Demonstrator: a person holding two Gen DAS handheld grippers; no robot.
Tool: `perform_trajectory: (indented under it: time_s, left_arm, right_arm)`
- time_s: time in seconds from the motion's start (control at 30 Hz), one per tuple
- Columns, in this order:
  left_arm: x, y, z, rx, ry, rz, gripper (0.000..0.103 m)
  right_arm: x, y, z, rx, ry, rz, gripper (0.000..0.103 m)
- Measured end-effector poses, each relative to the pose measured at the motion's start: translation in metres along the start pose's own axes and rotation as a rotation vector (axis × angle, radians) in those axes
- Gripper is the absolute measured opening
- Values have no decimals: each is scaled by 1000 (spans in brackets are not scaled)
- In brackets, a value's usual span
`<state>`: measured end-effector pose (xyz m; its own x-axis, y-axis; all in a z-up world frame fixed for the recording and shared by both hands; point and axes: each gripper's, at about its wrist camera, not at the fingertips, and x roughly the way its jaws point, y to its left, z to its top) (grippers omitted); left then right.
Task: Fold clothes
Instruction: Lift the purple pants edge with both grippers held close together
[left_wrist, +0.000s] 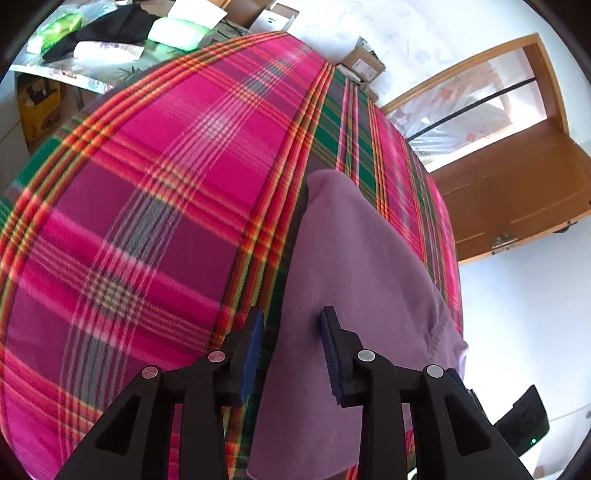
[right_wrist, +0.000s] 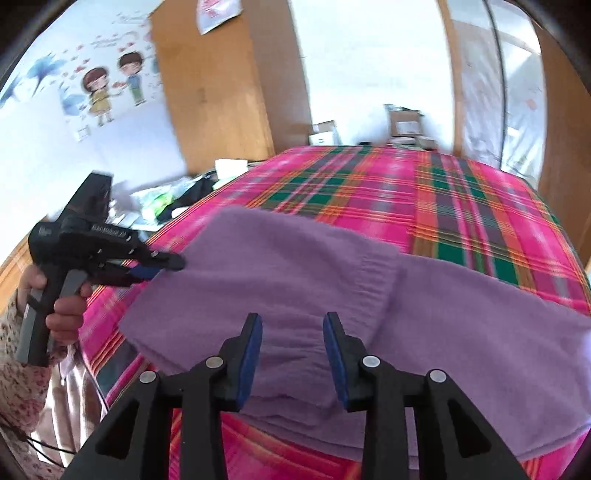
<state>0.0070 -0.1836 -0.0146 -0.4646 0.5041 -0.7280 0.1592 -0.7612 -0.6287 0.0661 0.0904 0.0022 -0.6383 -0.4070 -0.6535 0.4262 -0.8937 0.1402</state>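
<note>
Garment: a lilac knitted sweater, soft and slightly fuzzy, plain in colour, with no print.
Garment layout: in the right wrist view it spreads across the lower and middle of the frame, partly folded, with one layer lying over another. A ribbed band runs as a curved edge near the centre right of that view.
Garment edges: the near edge at the bottom centre shows stacked layers; the left corner of the top layer comes to a point at middle left.
Garment in left wrist view: a long lilac strip runs from the frame's centre down to the bottom, with a stitched hem at lower right.
Where it lies: on a bed covered by a plaid blanket in pink, green, red and yellow.
Left gripper: jaws apart, hovering over the left edge of the sweater, nothing pinched between the blue pads. In the right wrist view it sits at middle left, its tips at the sweater's left corner, held by a hand in a floral sleeve.
Right gripper: jaws apart above the sweater's near folded part, with no cloth clamped.
Surroundings: a wooden door at right, a cluttered table at upper left.
</note>
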Motion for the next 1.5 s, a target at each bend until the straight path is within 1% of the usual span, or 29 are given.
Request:
perform_trajectory:
  time_s: [0.07,0.23,0.3,0.43,0.57,0.63,0.7,0.8,0.9,0.97,1.07,1.17,1.23,1.3,1.33,1.4,1.5]
  left_arm:
    - [0,-1,-3,12,3,0,33]
    - [3,-3,-1,23,19,-5,33]
    - [4,-5,-2,37,35,-8,33]
    - [6,-7,-4,56,63,-16,33]
    - [6,1,-3,32,84,-58,33]
    - [7,3,-2,20,101,-80,32]
    - [3,2,-8,18,113,-96,32]
    - [0,-3,-9,30,127,-123,32]
    - [-3,-8,-10,36,145,-145,32]
    - [-3,-10,-9,35,158,-156,32]
    - [-5,-9,-8,27,174,-174,32]
    - [-7,-3,-5,6,191,-193,32]
    - [-4,-4,-4,2,196,-199,32]
    - [-6,-2,-4,3,200,-205,32]
    - [-6,-2,-3,5,200,-206,32]
    - [-7,0,0,4,197,-201,32]
    - [-3,5,10,-16,183,-200,32]
  right_arm:
    - [5,12,0,-31,10,11,35]
    - [9,55,5,-149,-36,129,35]
    - [18,74,4,-199,-25,170,39]
    - [35,100,2,-251,15,193,39]
    - [48,113,4,-258,37,202,45]
    - [55,118,6,-247,45,193,47]
    - [61,123,8,-236,53,183,49]
    - [74,131,12,-208,81,155,53]
    - [80,137,13,-191,92,132,54]
    - [83,142,15,-200,88,95,54]
    - [92,147,17,-194,108,21,54]
    - [96,147,17,-176,109,-4,54]
    - [98,144,18,-163,105,-9,52]
    - [99,141,18,-153,101,-16,42]
    - [98,139,18,-154,101,-19,35]
    - [98,137,19,-156,101,-24,27]
    - [95,136,19,-161,96,-13,21]
